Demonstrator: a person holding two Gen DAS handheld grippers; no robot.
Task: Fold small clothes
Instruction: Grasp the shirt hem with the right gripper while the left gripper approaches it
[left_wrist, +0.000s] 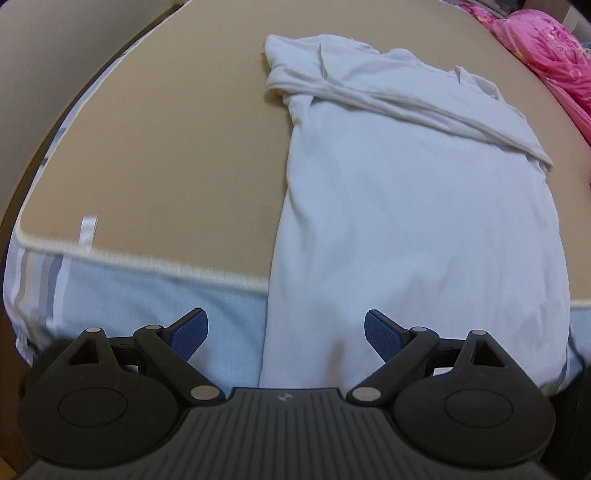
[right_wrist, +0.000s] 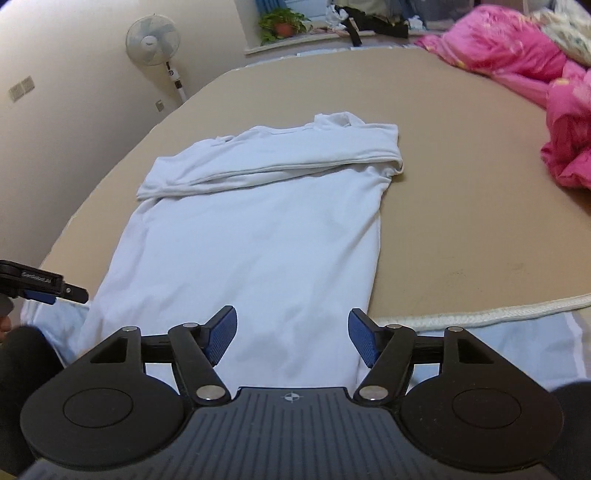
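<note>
On the tan mat (left_wrist: 166, 147) covering the bed, near its front edge: one white shirt (left_wrist: 406, 221), laid flat lengthwise, hem toward the viewer and overhanging the mat's white piped border (left_wrist: 166, 267) onto the pale blue sheet (left_wrist: 147, 306) below. Upper part already turned: both sleeves folded inward across the chest, forming a band (right_wrist: 273, 162) across the far end; collar area beyond it.

Step in hand, by judgement: sleeves done, body still at full length; the lengthwise fold, hem up toward the collar, is next. That move calls for each set of jaws to drop to a hem corner, close on the cloth, and carry both corners evenly to the far band.

Left gripper (left_wrist: 286, 334): jaws standing wide apart, nothing held. The shirt's left edge runs between the blue pads (left_wrist: 190, 334) in this view, cloth lying below them, not pinched.

Right gripper (right_wrist: 291, 339): jaws partly to well apart, nothing gripped; the hem's right portion lies beneath and between the pads, apart from them.

Surroundings: pink quilt (right_wrist: 509, 55) heaped at the far right of the bed, well apart from the shirt; standing fan (right_wrist: 153, 35) by the wall; potted plant (right_wrist: 282, 24) on the sill.
</note>
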